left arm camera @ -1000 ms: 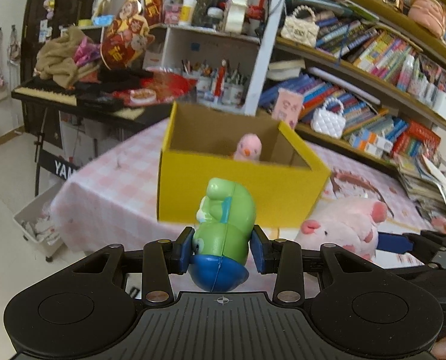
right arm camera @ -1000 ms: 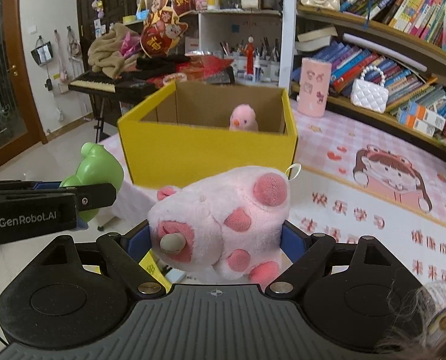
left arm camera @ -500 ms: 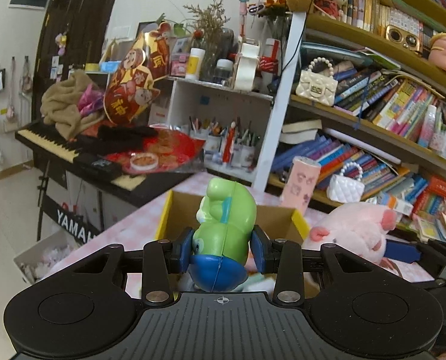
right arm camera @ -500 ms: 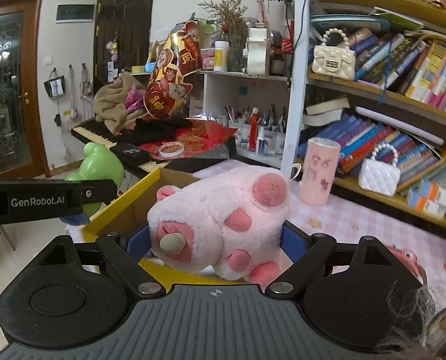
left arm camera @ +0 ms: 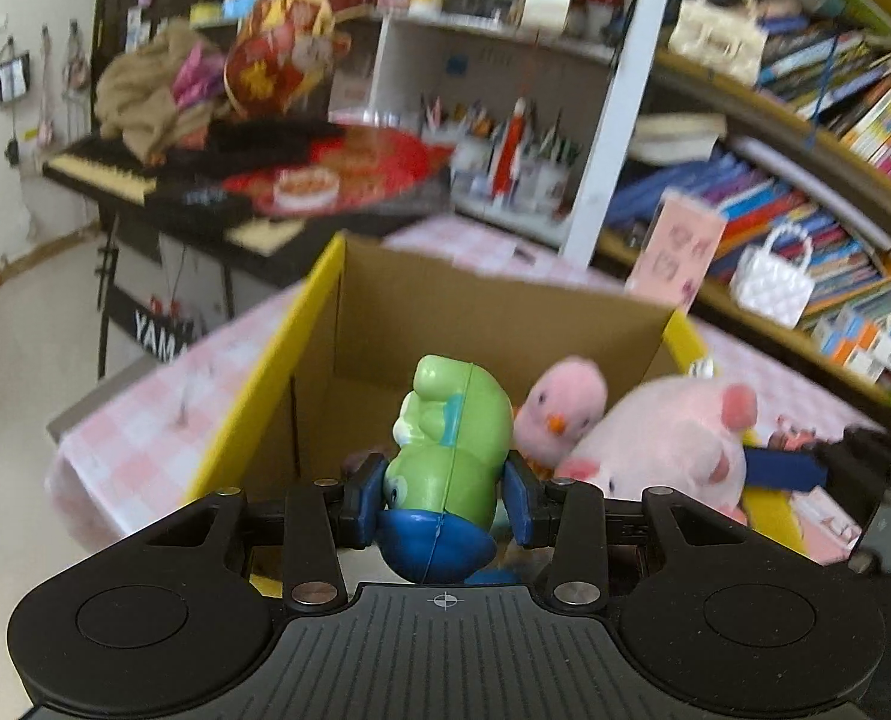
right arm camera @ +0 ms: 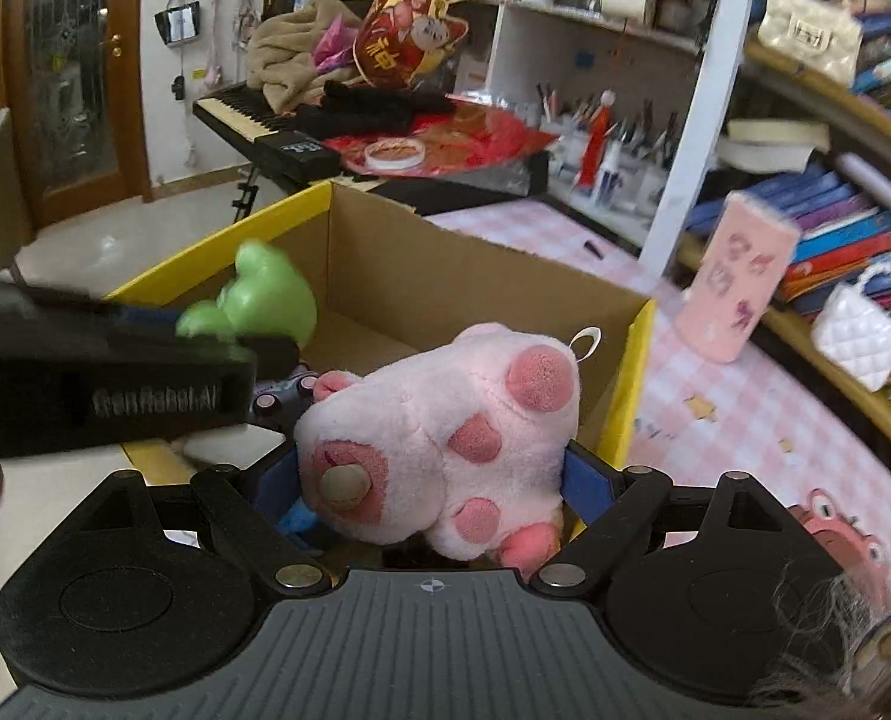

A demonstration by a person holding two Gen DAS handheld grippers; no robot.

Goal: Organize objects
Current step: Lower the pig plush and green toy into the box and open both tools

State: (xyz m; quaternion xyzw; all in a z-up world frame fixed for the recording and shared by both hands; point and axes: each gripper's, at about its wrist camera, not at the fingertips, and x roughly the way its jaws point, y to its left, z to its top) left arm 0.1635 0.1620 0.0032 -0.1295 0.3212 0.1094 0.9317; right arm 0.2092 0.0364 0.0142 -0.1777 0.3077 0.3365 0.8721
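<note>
Toys hang over the yellow box: left gripper pinches the green frog toy, hard and likely slippery, at its flanks, while at three o'clock the right gripper squeezes the soft, light pink plush.

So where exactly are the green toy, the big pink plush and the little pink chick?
green toy (left arm camera: 451, 444), left wrist view, on its green body between the fingers.
big pink plush (right arm camera: 439, 420), right wrist view, on its pale belly.
little pink chick (left arm camera: 559, 399), left wrist view, on its face, inside the box.
</note>
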